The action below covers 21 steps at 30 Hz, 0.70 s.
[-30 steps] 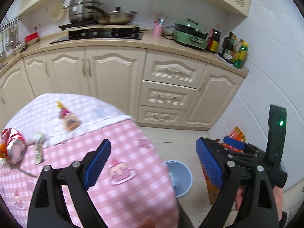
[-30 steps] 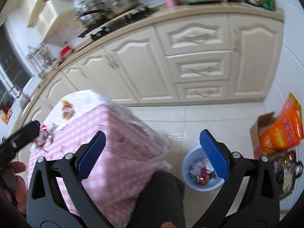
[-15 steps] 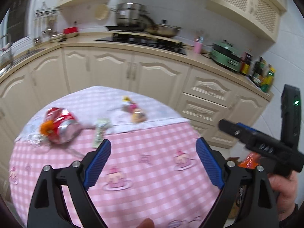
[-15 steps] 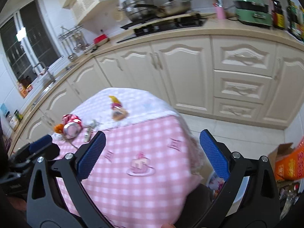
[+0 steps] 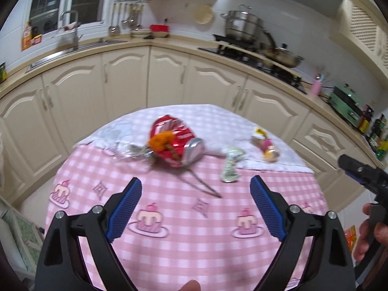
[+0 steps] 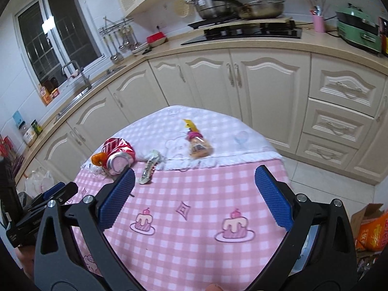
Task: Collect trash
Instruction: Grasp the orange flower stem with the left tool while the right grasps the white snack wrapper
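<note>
The table (image 6: pixel 194 254), under a pink checked cloth with a white strip along its far edge, carries all the trash in a loose row near that far edge. Largest is the crushed red can (image 5: pixel 178 145), toward the far left corner, lying on its side with an orange scrap (image 5: pixel 161 140) against it and a thin stick (image 5: pixel 201 181) running out from under it toward the near edge. Just beside the can, to its right, lies a pale crumpled wrapper (image 5: pixel 230 167); farther right along the far edge sits a small snack packet (image 6: pixel 197 145), apart from the rest.

The left gripper (image 5: pixel 196 208) hangs over the near half of the table, its jaws spread wide and holding nothing, aimed roughly at the stick and the can. The right gripper (image 6: pixel 194 200) hangs likewise, spread and empty, with the wrapper and the packet ahead of it.

The step in hand looks like reaching for a first piece. The can is dented, so closing across its flattened sides should hold better than across the round end. The scrap may fall off when the can lifts.

The near half of the table is bare, giving room to come in low. The right edge drops to open floor, where an orange box (image 6: pixel 371 230) stands.
</note>
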Available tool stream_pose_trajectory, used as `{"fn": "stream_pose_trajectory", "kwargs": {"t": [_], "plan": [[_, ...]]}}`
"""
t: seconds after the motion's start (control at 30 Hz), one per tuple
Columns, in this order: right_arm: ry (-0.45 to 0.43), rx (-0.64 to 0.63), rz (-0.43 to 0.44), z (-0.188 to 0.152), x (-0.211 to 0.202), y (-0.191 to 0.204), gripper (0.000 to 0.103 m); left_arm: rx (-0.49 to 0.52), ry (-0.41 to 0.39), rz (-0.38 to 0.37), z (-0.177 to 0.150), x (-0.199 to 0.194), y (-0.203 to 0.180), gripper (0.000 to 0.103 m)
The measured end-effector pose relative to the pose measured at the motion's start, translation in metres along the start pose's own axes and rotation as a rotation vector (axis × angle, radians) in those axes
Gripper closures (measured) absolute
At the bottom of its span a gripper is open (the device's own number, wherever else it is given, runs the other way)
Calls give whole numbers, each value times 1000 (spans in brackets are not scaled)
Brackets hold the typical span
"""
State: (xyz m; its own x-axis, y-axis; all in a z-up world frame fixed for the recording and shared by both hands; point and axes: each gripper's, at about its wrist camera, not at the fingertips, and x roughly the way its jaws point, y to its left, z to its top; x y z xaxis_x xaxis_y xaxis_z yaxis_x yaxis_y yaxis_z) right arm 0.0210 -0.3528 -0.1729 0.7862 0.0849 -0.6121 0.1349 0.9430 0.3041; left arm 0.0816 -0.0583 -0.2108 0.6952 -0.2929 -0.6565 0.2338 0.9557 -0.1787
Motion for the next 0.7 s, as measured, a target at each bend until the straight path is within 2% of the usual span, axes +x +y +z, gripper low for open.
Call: {"fn": "stream_pose_trajectory", "kwargs": {"t": [0.27,0.6,0.67,0.7], "plan": [[44,-45,37,1,26,23,6,-65,46,47,-1,32,19,14],[102,-55,54,-1,57,26,6,-127,148,75,0,100,19,15],[119,-57,60,-1,67,29,6,-156,171,63,0,111,22,27],[127,-59,67,-1,71,31,6,-168,184,53,0,115,23,38]]}}
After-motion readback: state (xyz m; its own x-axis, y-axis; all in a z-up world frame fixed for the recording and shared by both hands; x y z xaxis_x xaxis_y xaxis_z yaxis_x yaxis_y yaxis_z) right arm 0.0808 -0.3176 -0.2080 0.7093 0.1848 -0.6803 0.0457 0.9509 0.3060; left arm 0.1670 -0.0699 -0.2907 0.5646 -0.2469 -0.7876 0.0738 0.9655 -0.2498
